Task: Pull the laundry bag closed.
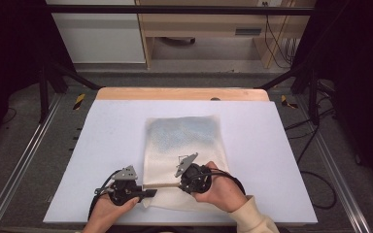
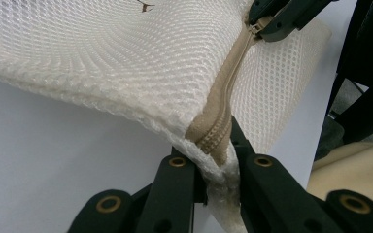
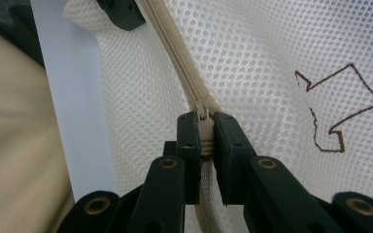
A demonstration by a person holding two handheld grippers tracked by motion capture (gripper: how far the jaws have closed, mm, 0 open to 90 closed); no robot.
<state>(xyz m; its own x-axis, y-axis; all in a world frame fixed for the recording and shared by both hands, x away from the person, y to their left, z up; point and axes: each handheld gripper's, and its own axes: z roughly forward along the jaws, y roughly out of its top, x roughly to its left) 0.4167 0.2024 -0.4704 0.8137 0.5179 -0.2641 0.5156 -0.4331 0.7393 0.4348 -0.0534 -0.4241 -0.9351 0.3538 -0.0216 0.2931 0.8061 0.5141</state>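
Note:
A white mesh laundry bag [image 1: 182, 138] lies flat on the table, its beige zipper [image 1: 162, 186] along the near edge. My left gripper [image 1: 149, 192] is shut on the bag's near-left corner at the zipper's end [image 2: 217, 141]. My right gripper [image 1: 180, 184] faces it from the right, shut on the zipper pull [image 3: 204, 127]. In the left gripper view the jaws [image 2: 216, 162] pinch the mesh and tape, with the right gripper [image 2: 277, 19] at the top holding the slider. A brown arrow [image 3: 340, 109] is drawn on the mesh.
The bag rests on a white tabletop [image 1: 111, 136] with a wooden strip [image 1: 182, 93] at the far edge. Black frame posts and cables stand to both sides. A beige sleeve [image 1: 252, 218] comes in at the bottom right.

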